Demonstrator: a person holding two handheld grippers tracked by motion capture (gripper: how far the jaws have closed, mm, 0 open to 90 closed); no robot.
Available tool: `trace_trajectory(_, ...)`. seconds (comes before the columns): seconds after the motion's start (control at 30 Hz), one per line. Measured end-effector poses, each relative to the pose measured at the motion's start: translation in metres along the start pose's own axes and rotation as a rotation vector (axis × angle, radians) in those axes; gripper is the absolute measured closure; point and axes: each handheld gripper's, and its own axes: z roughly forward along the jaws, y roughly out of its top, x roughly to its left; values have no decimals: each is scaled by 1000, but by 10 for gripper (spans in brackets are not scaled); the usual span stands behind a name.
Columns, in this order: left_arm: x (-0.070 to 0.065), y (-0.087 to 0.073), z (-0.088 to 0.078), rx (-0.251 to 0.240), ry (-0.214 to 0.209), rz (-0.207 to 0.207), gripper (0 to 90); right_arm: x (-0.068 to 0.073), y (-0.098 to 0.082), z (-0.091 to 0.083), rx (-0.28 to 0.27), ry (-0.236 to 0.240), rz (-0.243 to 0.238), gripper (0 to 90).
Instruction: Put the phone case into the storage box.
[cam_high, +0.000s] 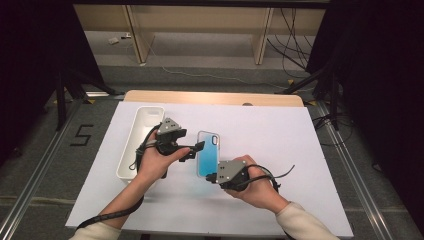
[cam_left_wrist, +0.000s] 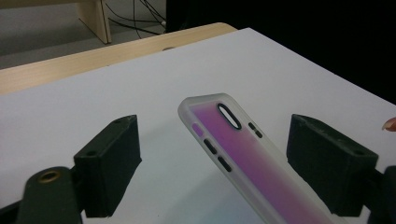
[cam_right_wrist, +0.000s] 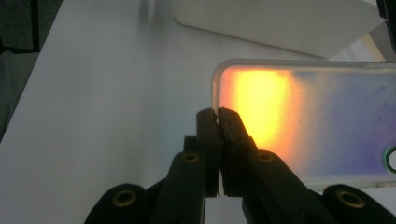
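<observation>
- The phone case (cam_high: 208, 154) lies face down on the white board (cam_high: 280, 150), near the board's middle, its camera cut-out at the far end; it reads blue from the high view
- The right gripper (cam_high: 213, 177) has its jaws pressed together on the near rim of the case; in the right gripper view the two black tips (cam_right_wrist: 218, 116) meet right at the case's clear edge (cam_right_wrist: 215, 84)
- The left gripper (cam_high: 198, 147) stands with its jaws wide apart, the pads clear of the case; in the left gripper view the case (cam_left_wrist: 247, 158) rises tilted between them, its side closer to the right-hand pad (cam_left_wrist: 327, 163) than to the left-hand one (cam_left_wrist: 109, 163)
- A white bin (cam_high: 141, 120) sits long-ways just beside the left hand (cam_high: 155, 160), near the board's left edge
- Open board stretches to the right of the case and beyond its far end, up to the strip of wooden table edge (cam_high: 215, 97)
- The near part of the board between the two forearms is bare too
</observation>
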Motion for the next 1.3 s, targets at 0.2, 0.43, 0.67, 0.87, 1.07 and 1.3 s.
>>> trace_trajectory(0.2, -2, 0, 5, 14, -18, -16, 208, 2, 2, 0, -4, -1, -4, 888)
trace_trajectory(0.43, -2, -1, 11, 32, -20, -31, 242, 2, 2, 0, -7, -1, -6, 888)
trace_trajectory(0.67, -1, -1, 15, 48, -19, -48, 288, 2, 3, 0, -15, 1, -13, 888)
trace_trajectory(0.87, -1, -2, 15, 54, -29, -70, 349, 3, 3, 1, -17, -5, -20, 888)
trace_trajectory(1.07, 1, -3, 16, 62, -51, -87, 407, 3, 4, 0, -21, -4, -25, 888)
trace_trajectory(1.3, 1, -5, 18, 85, -65, -105, 453, 3, 5, 0, -22, -12, -28, 888)
